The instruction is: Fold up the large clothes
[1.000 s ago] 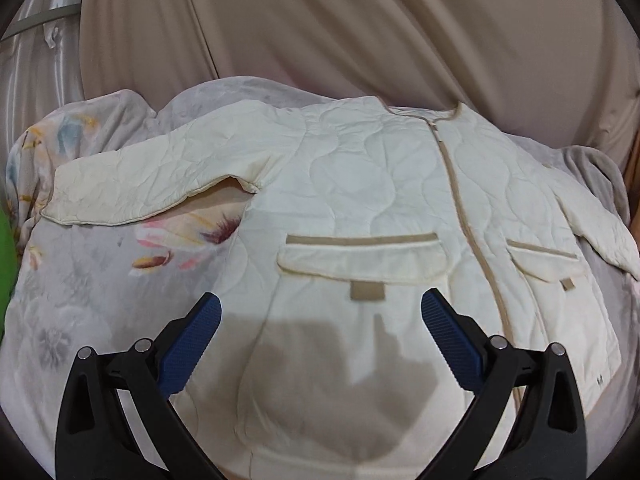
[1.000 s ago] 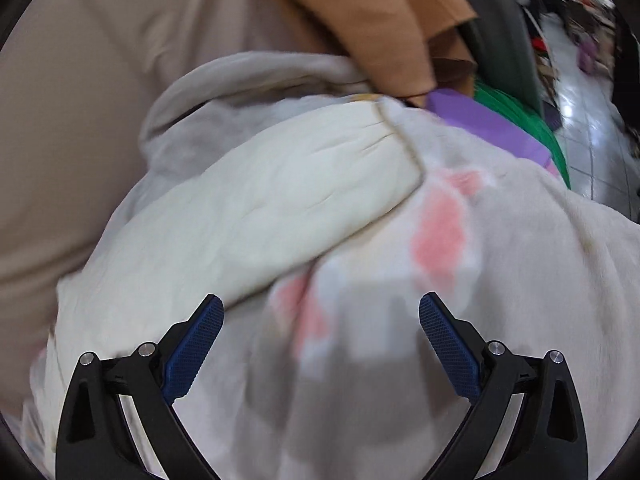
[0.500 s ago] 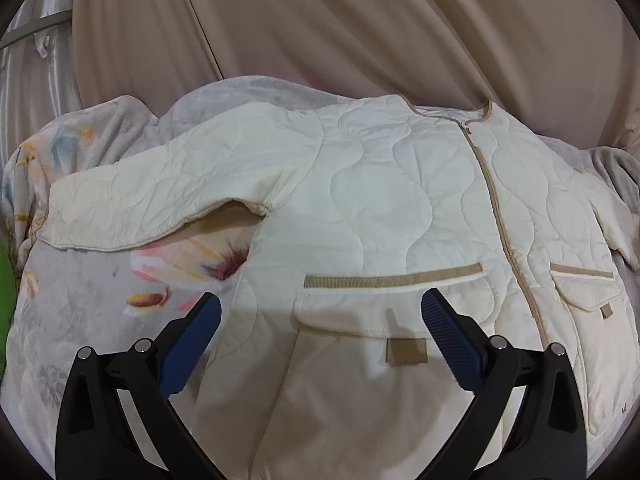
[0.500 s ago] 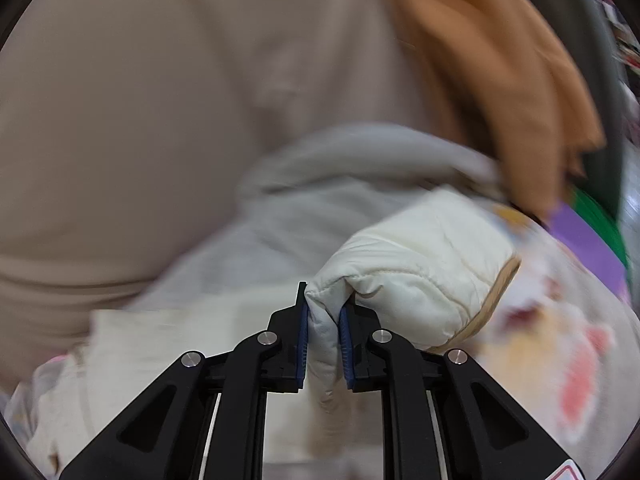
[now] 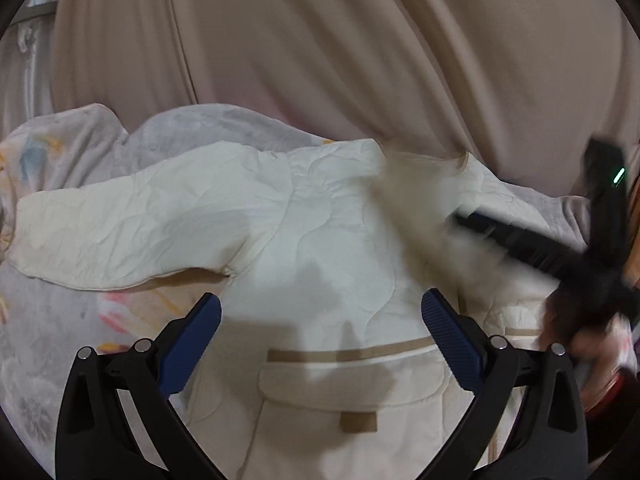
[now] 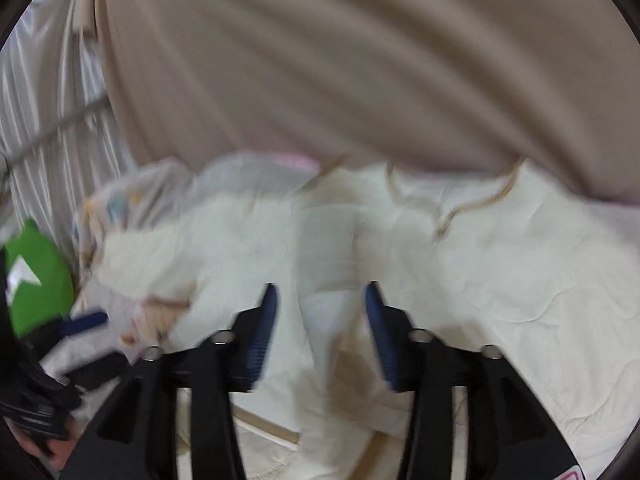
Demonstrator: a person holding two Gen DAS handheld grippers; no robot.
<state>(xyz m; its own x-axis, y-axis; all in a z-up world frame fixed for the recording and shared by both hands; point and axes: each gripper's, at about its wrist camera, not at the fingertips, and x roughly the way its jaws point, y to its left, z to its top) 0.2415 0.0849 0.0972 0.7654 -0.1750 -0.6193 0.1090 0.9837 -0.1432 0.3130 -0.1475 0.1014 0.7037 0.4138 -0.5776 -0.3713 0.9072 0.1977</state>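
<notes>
Below both tongs: jacket (image 5: 328,240) | left tongs (image 5: 320,336) wide, empty | right tongs (image 6: 320,332) just opening, half-parted

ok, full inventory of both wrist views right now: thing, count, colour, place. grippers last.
quilted jacket: 1, cream with tan trim, spread front-up on the blanket; one sleeve stretched out to picture-left, the other blurred mid-fold across the chest
flap pockets: 2, cream, tan bands, on the lower front
blanket: 1, grey with floral print, under the jacket
curtain: 1, beige, behind the bed
pale satin fabric: 1, white, upper left of the right wrist view
green thing: 1, left edge, too blurred to name
left gripper: 1, black with blue pads, open, empty, over the jacket's chest
right gripper: 1, same colours, jaws just opening, apart over the jacket, nothing pinched; blurred
</notes>
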